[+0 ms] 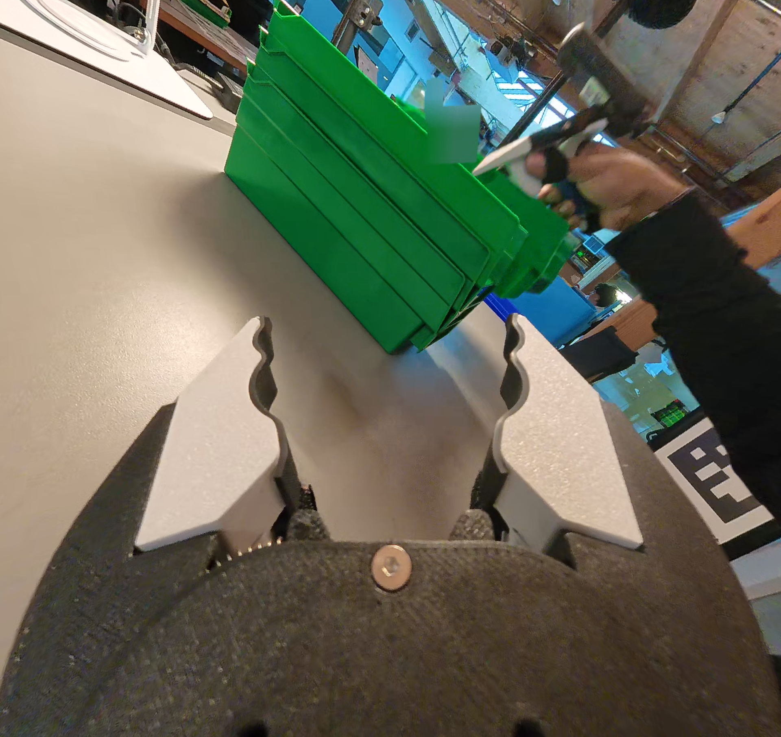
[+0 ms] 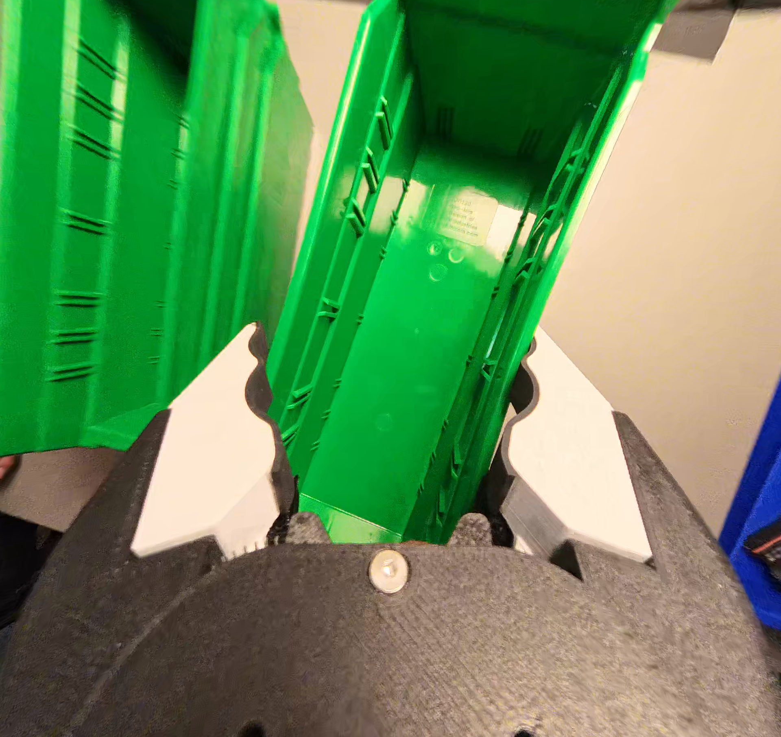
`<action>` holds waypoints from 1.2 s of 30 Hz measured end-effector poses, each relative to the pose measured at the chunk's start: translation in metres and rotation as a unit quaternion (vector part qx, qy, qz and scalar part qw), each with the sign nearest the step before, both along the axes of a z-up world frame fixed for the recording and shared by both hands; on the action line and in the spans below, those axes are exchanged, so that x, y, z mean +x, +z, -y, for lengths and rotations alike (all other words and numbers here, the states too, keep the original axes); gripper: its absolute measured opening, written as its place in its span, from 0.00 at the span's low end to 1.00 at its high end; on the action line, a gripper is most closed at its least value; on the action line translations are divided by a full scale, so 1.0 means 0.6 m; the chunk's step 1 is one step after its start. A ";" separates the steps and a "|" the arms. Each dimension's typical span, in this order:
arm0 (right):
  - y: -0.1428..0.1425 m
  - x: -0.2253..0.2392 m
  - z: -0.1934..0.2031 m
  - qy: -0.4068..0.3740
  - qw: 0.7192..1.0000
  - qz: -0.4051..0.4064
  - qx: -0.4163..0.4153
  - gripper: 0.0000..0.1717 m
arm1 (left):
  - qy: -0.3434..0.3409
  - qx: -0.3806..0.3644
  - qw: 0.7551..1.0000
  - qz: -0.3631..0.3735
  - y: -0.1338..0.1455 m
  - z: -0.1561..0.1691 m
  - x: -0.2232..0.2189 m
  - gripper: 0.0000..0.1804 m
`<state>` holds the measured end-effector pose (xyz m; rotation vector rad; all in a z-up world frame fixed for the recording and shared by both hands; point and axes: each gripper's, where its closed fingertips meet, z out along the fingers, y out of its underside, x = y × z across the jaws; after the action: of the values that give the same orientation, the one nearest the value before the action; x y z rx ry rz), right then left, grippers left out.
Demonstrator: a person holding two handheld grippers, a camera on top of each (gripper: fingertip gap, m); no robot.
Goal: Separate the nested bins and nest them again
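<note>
left hand-held gripper (image 1: 386, 361): lower centre of the left wrist view, jaws spread wide over bare grey table (image 1: 105, 251), nothing between the pads.
nested bins (image 1: 338, 209): green stack standing on the table at centre frame, just beyond the left fingertips, not touching them.
right hand-held gripper (image 2: 395, 372): jaws wide, both pads pressed against the outer walls of a single green bin (image 2: 422, 336).
single green bin: centre of the right wrist view, open side facing the camera, beside the stack at the left edge.

Bare table (image 1: 126, 217) before open left hand-held gripper (image 1: 386, 327); green bin stack (image 1: 338, 209) blocks beyond.
</note>
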<state>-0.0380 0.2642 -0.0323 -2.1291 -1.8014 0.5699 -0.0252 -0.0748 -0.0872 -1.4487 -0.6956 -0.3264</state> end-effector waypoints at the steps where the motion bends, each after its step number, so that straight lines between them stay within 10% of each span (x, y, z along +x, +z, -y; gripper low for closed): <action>1: -0.027 0.005 -0.009 -0.006 1.000 0.007 -0.005 0.68 | 0.000 0.000 1.000 0.001 0.000 0.000 0.000 0.60; 8: -0.130 0.023 -0.038 -0.014 1.000 0.011 -0.010 0.74 | -0.001 -0.004 1.000 0.003 -0.003 -0.001 0.000 0.60; 22: 0.038 0.111 0.138 0.091 0.967 -0.221 -0.093 0.74 | 0.001 -0.009 1.000 0.008 -0.005 -0.002 -0.003 0.60; 28: 0.024 0.183 0.269 0.128 0.934 -0.312 -0.119 0.72 | 0.009 -0.018 1.000 -0.005 -0.005 -0.003 -0.002 0.60; 36: -0.033 0.134 0.274 0.063 0.930 -0.351 -0.084 0.72 | 0.001 -0.053 0.998 -0.031 -0.012 -0.031 0.009 0.60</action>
<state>0.0422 0.0996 -0.0522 -1.5853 -1.5031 1.3556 -0.0198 -0.0560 -0.0942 -1.5527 -0.6737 -0.2451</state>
